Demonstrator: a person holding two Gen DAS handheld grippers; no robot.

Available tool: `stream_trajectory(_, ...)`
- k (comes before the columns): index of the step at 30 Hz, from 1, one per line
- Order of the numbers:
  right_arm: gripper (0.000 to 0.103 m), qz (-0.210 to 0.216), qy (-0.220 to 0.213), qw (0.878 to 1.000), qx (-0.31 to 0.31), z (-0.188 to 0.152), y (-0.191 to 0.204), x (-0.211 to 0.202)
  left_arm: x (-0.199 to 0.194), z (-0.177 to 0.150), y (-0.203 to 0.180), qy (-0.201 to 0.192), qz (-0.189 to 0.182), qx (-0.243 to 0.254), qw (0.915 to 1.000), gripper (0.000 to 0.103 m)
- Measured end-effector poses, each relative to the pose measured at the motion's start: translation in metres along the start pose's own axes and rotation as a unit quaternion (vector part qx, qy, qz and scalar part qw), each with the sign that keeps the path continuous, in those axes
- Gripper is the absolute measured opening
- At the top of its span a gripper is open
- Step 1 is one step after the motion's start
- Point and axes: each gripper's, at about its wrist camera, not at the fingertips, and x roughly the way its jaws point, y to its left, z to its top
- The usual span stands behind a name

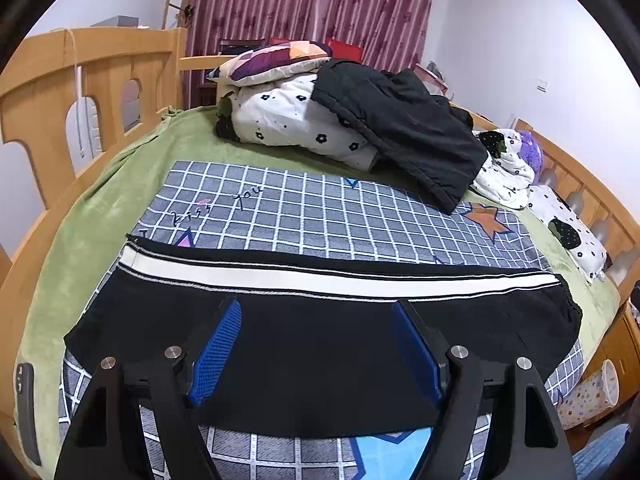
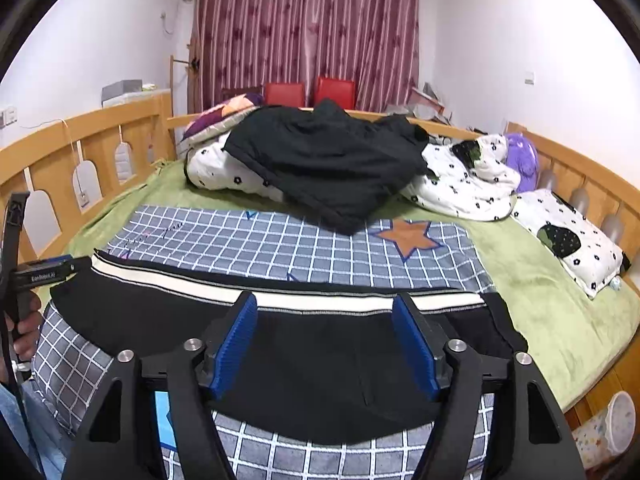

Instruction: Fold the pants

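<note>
Where fingers cross, black pants (image 1: 320, 360) part hidden, hem unclear

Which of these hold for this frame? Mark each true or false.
1. The black pants lie flat on the checked cloth. True.
2. The right tool is clamped on the pants. False: its jaws stand apart, gripping nothing.
3. A white stripe runs along the pants. True.
4. The curtain is blue. False: it is reddish pink.
5. The left tool is open. True.
</note>
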Motion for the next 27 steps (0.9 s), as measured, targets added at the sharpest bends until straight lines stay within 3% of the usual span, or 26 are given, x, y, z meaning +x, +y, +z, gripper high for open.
stream_trajectory(6,0.074,0.005,0.000,0.999,0.040,-0.005,-0.007,0.026,0.009,-0.012,0.021,0.010,0.024,-0.020,0.9995,0.076)
stream_trajectory(11,0.074,0.005,0.013,0.998,0.063,-0.010,-0.008,0.079,0.014,-0.036,0.050,0.019,0.042,-0.039,0.9982,0.076)
stream_trajectory(14,0.074,0.032,0.039,0.996,0.079,-0.026,-0.005,0.116,0.012,-0.050,0.075,0.019,0.037,-0.069,0.9967,0.075)
stream_trajectory(18,0.068,0.042,0.102,0.992,0.068,-0.044,0.003,0.160,0.010,-0.072,0.115,0.010,0.028,-0.140,0.9897,0.074)
stream_trajectory(23,0.068,0.054,0.087,0.991,0.091,-0.042,0.010,0.174,0.022,-0.089,0.145,0.011,0.071,-0.174,0.9820,0.074)
stream_trajectory(27,0.068,0.073,0.107,0.984,0.126,-0.041,0.016,0.201,0.047,-0.098,0.175,0.036,0.085,-0.233,0.9680,0.073)
